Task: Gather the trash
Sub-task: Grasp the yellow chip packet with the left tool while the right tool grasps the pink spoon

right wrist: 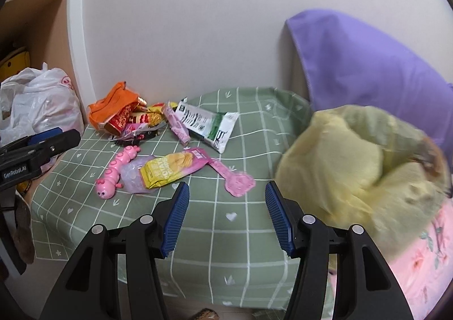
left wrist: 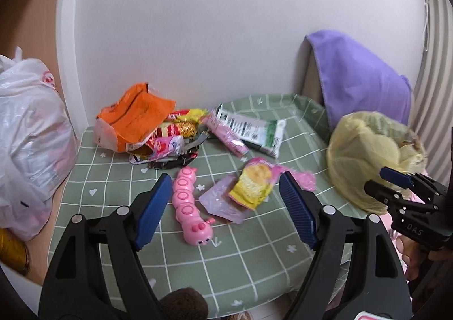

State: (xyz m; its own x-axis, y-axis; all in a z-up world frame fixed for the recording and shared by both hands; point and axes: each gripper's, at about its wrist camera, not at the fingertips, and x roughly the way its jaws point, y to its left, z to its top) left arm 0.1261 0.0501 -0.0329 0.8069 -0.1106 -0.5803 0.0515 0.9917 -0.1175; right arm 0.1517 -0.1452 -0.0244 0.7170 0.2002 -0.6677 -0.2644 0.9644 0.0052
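Snack wrappers lie on a green checked cloth [left wrist: 254,249]: an orange bag [left wrist: 133,118], a yellow-red wrapper pile [left wrist: 175,133], a white-green packet [left wrist: 254,130] and a yellow-pink chip packet [left wrist: 254,181]. My left gripper [left wrist: 226,206] is open and empty, hovering above the cloth near the chip packet and a pink caterpillar toy [left wrist: 191,206]. My right gripper [right wrist: 226,218] is open and empty above the cloth [right wrist: 226,235], in front of the chip packet [right wrist: 172,168] and a pink paw-shaped wrapper [right wrist: 237,182]. A yellow bag [right wrist: 356,167] sits at the right.
A white plastic bag [left wrist: 28,135] stands at the left edge, also in the right wrist view [right wrist: 42,101]. A purple cloth [left wrist: 359,79] drapes at the back right. A white wall [left wrist: 198,22] backs the surface. Pink floral fabric [right wrist: 419,257] lies lower right.
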